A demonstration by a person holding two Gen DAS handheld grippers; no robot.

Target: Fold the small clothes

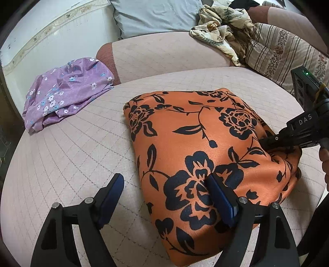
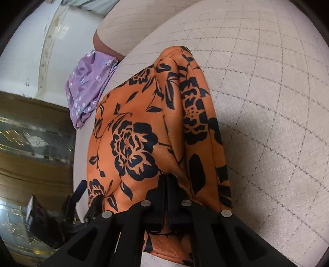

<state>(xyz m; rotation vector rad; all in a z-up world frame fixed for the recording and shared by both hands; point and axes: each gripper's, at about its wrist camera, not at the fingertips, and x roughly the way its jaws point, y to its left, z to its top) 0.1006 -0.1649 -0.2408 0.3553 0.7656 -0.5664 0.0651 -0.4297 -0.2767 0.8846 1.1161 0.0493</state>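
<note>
An orange garment with black flowers (image 1: 201, 147) lies folded on the pale quilted sofa seat (image 1: 72, 160). My left gripper (image 1: 164, 182) is open above its near left edge, one finger over the cloth and one over the seat. My right gripper (image 2: 165, 178) is shut on a fold of the orange garment (image 2: 139, 131) at its right side. It also shows in the left wrist view (image 1: 265, 142), with its tip pinching the cloth. The left gripper (image 2: 88, 193) shows at the lower left of the right wrist view.
A crumpled purple flowered garment (image 1: 63, 92) lies at the seat's far left. A cream patterned cloth (image 1: 222, 26) and a striped cushion (image 1: 281, 49) sit at the back right. A grey pillow (image 1: 152, 16) leans on the sofa back. A wooden floor (image 2: 30, 143) lies left of the sofa.
</note>
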